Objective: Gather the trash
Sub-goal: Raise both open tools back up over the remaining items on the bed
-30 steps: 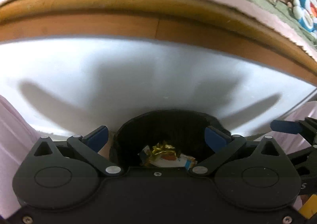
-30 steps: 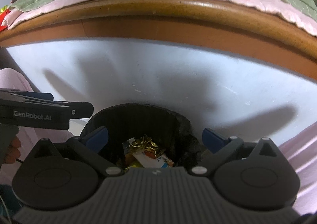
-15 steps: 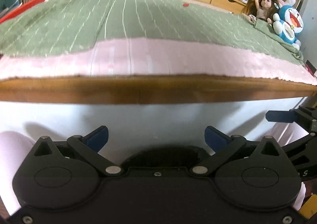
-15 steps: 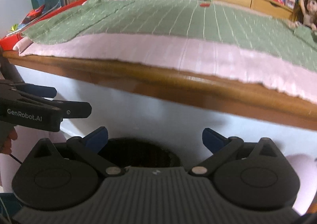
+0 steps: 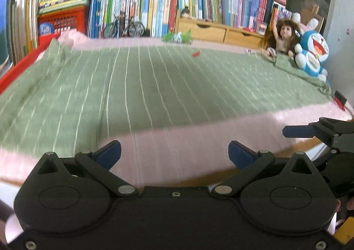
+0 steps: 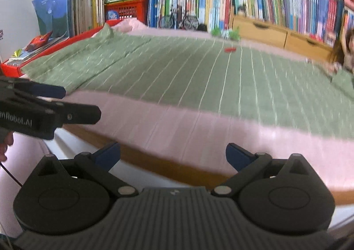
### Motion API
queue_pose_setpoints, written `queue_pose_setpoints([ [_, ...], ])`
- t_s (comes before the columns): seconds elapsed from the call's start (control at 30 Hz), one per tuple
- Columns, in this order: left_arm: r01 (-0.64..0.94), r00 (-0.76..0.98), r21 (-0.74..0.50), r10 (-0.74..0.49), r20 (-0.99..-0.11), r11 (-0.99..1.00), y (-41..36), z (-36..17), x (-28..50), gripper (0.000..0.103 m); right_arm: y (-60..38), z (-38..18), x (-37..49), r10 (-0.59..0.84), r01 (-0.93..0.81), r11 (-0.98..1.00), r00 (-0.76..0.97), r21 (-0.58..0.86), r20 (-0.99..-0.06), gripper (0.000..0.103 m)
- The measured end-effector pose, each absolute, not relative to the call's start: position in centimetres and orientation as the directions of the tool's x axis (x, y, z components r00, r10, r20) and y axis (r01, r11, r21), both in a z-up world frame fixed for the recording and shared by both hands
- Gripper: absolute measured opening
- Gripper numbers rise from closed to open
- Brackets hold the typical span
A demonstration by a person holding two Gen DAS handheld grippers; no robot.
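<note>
- Your left tool [image 5: 174,152] hangs with its blue-tipped fingers [image 5: 108,153] spread wide and nothing between them, pointing over the near edge of the bed [image 5: 199,178].
- Your right tool [image 6: 173,153] is likewise spread apart and empty; in its view your left tool juts in from the left edge, and part of your hand [image 6: 5,144] shows behind it.
- Just past both tools runs the wooden bed frame, with a pink sheet [image 5: 188,139] over it.
- Beyond the pink strip lies a green blanket with thin white stripes [image 5: 154,86], covering most of the bed.
- The trash to collect is a small red scrap [image 5: 196,53] far out on the blanket, near the back edge and well apart from both tools; it shows in your right view too [image 6: 230,49]. It is too small and blurred to tell what it is.
- A green toy [image 5: 177,37] sits at the back edge, just behind the scrap.
- At the far right corner a doll [image 5: 282,37] and a blue and white plush [image 5: 313,55] lean together.
- Behind the bed stand wooden drawers [image 5: 221,30], a red basket [image 5: 62,22] and rows of books [image 5: 154,4].
</note>
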State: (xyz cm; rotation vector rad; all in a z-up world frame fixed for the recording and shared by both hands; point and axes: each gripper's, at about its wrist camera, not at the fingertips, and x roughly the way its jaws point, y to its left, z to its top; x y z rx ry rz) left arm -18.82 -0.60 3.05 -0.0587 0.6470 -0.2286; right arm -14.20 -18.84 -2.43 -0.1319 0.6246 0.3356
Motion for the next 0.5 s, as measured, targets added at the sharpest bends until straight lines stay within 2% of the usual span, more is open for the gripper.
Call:
queue_pose_setpoints([
  [0.17, 0.196, 0.813, -0.094, -0.216, -0.540, 0.976, -0.5, 5.0, -15.7, 0.103, -19.1, -0.7, -11.6, 0.277, -0.366, 0.929, 0.780, -0.050, -0.561, 0.103],
  [0.4, 0.191, 0.844, -0.074, -0.202, -0.496, 0.979, -0.2, 6.8, -10.9, 0.103, -21.9, 2.1, -7.3, 0.344, -0.326, 0.937, 0.809, 0.123, -0.478, 0.103],
  [0.5, 0.188, 0.859, -0.054, -0.191, -0.475, 0.981, -0.2, 7.4, -9.0, 0.103, -22.7, 2.7, -5.6, 0.307, -0.288, 0.951, 0.833, 0.112, -0.461, 0.103],
])
